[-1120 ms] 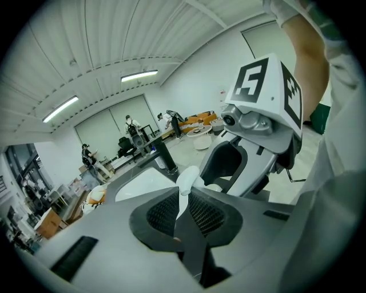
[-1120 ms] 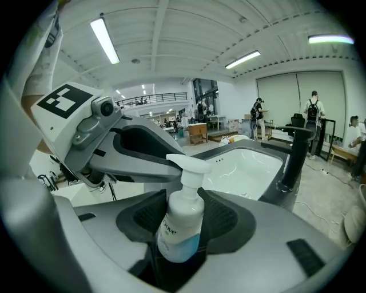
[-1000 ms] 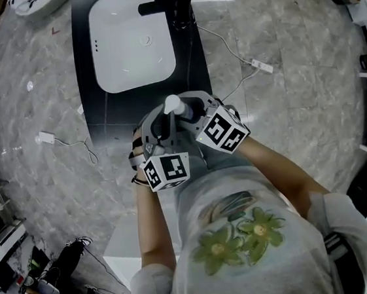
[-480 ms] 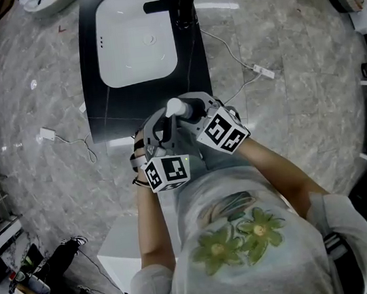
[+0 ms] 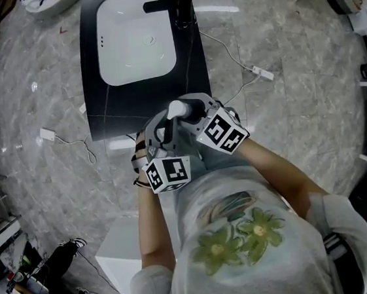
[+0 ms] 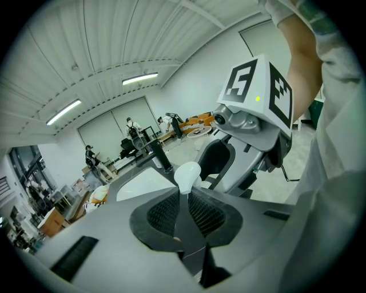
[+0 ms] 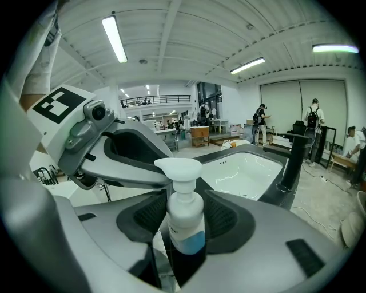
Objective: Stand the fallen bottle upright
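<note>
A white pump bottle (image 7: 186, 220) with blue liquid in its lower part is held upright in the air, close to the person's chest. My right gripper (image 7: 186, 214) is shut on the bottle's body. My left gripper (image 6: 184, 209) is shut on the thin neck below the white pump head (image 6: 187, 173). In the head view the pump head (image 5: 174, 109) pokes up between the left gripper (image 5: 160, 131) and the right gripper (image 5: 192, 114), over the near edge of the black counter (image 5: 94, 87). The bottle's base is hidden.
A white basin (image 5: 135, 36) sits in the black counter, with a black faucet (image 5: 177, 5) at its right. Cables and a plug block (image 5: 261, 67) lie on the marble floor. Several people stand far off by a table (image 7: 311, 123).
Both grippers keep their hold on the bottle and have shifted slightly together. The counter and basin sit a little higher in the head view.
</note>
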Demonstrator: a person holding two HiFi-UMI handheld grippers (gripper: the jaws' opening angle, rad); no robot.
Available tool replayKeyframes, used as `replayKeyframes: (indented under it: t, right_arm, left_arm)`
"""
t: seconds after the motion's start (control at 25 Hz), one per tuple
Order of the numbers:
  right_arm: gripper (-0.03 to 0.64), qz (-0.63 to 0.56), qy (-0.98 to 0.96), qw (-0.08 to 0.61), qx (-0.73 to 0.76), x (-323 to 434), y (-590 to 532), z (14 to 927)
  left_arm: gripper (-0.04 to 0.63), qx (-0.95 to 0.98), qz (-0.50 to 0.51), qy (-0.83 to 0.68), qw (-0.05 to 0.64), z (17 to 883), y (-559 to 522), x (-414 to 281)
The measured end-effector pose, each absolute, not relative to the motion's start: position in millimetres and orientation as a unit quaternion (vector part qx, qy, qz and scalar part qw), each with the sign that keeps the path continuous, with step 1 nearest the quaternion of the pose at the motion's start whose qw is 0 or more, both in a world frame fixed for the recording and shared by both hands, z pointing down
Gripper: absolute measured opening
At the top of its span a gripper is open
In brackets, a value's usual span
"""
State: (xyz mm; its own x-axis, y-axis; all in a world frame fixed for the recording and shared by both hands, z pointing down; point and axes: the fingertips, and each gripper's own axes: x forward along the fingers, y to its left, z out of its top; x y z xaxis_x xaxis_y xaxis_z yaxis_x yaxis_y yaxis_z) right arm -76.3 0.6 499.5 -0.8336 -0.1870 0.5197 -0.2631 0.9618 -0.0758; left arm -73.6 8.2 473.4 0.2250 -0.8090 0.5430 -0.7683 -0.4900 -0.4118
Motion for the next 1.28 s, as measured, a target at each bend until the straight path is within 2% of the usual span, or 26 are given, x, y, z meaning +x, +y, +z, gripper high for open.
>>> replayKeyframes:
  t: [1.28]
  right_arm:
    - [0.222,0.091,-0.955,0.260,0.108,-65.5,14.0,504.3]
  left_arm:
    - [0.055,-0.769,-0.364,0.526,0.004,478.3,29.4,-62.9]
